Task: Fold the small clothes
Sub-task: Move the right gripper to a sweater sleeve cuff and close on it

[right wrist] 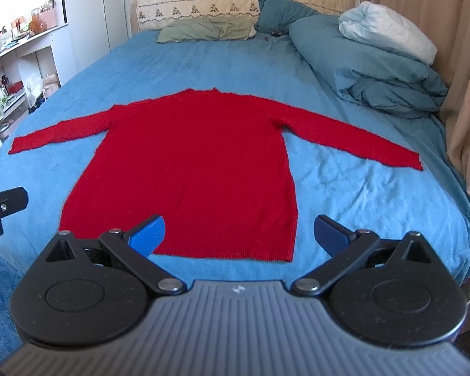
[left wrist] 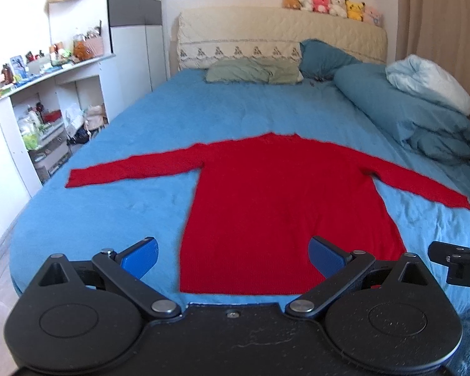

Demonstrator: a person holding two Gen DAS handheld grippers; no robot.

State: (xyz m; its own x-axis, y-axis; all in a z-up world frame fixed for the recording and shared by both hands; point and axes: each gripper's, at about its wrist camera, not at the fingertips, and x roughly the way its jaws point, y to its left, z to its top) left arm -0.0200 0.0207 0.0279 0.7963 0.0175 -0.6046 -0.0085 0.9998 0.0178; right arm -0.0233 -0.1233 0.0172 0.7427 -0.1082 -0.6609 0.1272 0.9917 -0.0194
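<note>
While both of our hand-held grippers hang over the foot of the bed [left wrist: 116, 144], the sweater [left wrist: 275, 203] lies flat straight ahead of them, hem nearest, collar farthest, so its long axis runs away from us toward the pillows. Our left hand-held gripper [left wrist: 233, 255] has its blue pads spread wide and holds nothing; between them we see the left half of the hem, with the left hem corner just ahead of the left pad. Our right hand-held gripper [right wrist: 239, 235] is spread just as wide and also empty, and the right hem corner of the sweater [right wrist: 188, 163] sits ahead between its pads, nearer the right one. Both sleeves reach out sideways, across the body's axis: the left sleeve [left wrist: 131, 169] lies ahead and to the left of the left hand-held gripper, and the right sleeve [right wrist: 354, 138] ahead and to the right of the right one. We judge that no fold has been made. Each side falls to the hand-held gripper on that side, and neither touches cloth; a sleeve would fold inward across the chest, a hem corner forward along the axis.
</note>
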